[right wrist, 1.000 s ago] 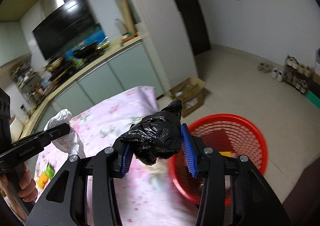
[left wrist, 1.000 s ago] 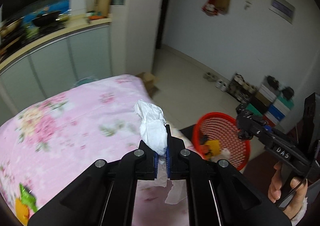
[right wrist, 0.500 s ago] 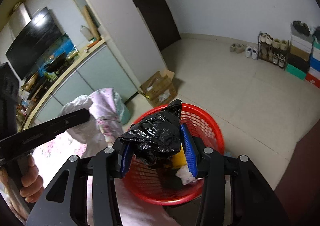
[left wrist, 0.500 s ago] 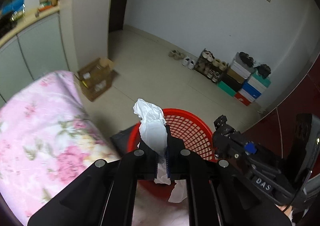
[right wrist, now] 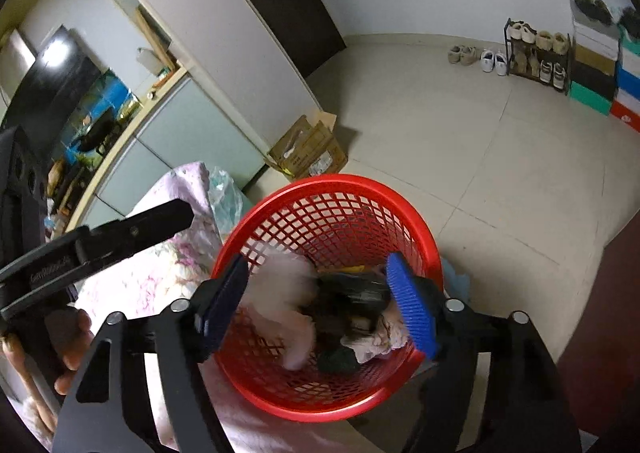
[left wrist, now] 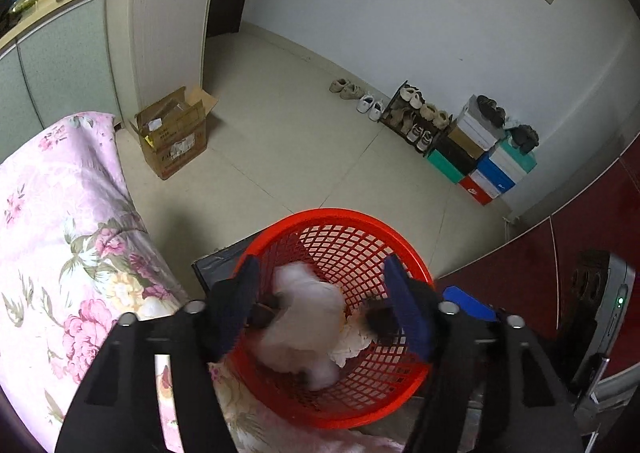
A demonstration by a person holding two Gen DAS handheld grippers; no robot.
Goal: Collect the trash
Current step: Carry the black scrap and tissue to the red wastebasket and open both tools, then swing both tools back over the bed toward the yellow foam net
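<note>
A lived-in home; shoe rack (left wrist: 416, 119) and stacked shoeboxes (left wrist: 486, 157) at two o'clock; kitchen counter (right wrist: 132, 121) at ten o'clock; floral bedcover (left wrist: 60, 237) at nine o'clock.

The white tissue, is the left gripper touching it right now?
Apart. In the left wrist view the left gripper is wide open, and the blurred white tissue sits between its fingers inside the red basket, with gaps either side.
</note>
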